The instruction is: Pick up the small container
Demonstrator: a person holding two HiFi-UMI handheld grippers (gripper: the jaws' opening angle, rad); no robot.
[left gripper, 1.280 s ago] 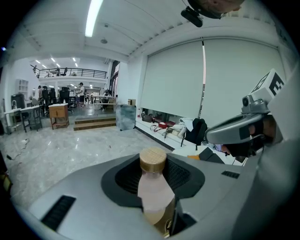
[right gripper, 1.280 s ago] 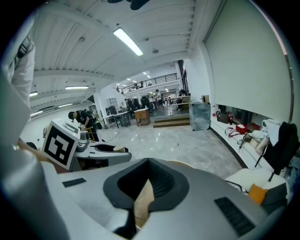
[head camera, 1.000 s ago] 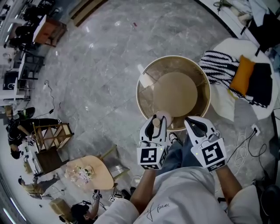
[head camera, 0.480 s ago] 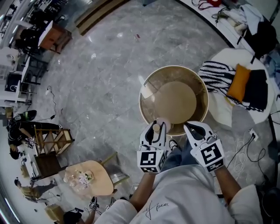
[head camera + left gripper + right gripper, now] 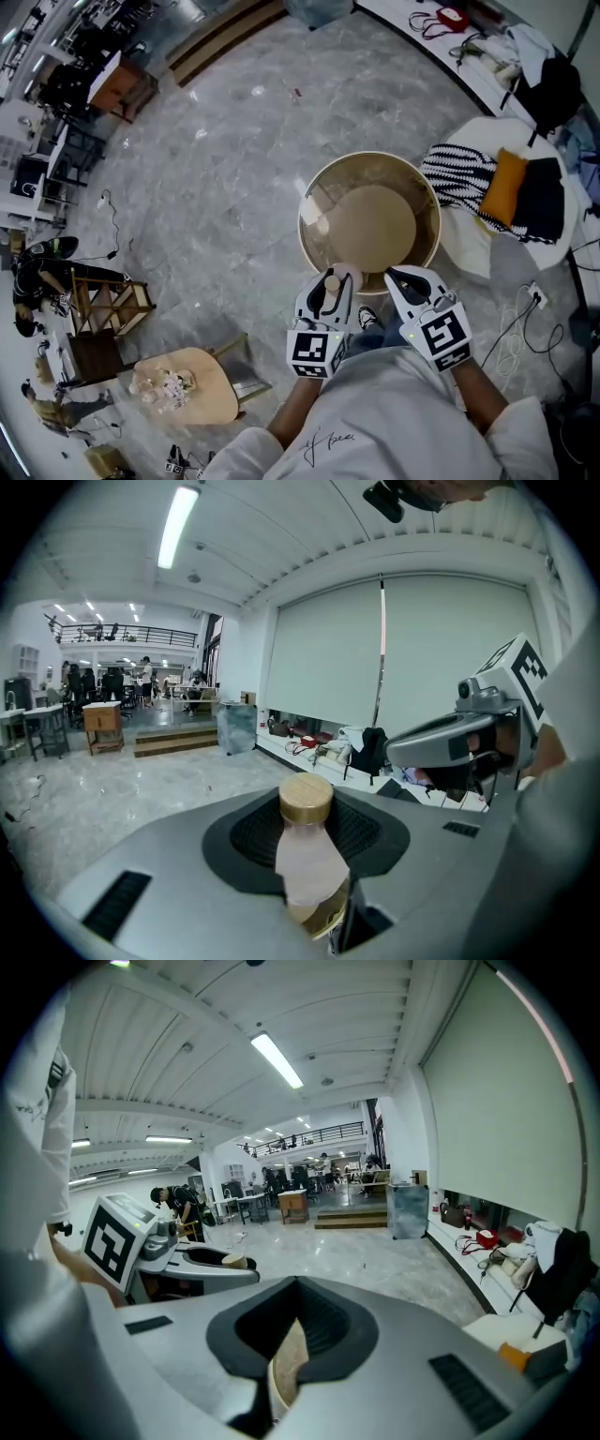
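Note:
The small container (image 5: 332,278) is a pale pink bottle with a round wooden cap. My left gripper (image 5: 330,281) is shut on it and holds it upright above the near rim of the round table (image 5: 307,217). In the left gripper view the container (image 5: 305,855) stands between the dark pads (image 5: 375,836), cap uppermost. My right gripper (image 5: 410,277) hovers just to its right, over the same rim, shut with nothing in it. In the right gripper view its tips (image 5: 295,1283) meet, and a strip of the tan table shows through the slit below.
A white armchair (image 5: 469,239) with a striped blanket and an orange cushion (image 5: 503,186) stands right of the table. A low wooden table with flowers (image 5: 183,384) and a wooden rack (image 5: 108,300) stand at the lower left. Cables (image 5: 520,314) lie on the marble floor.
Both grippers have risen a little and drawn back from the table's near rim. The container has gone up with the left gripper. The table looks smaller and farther away.

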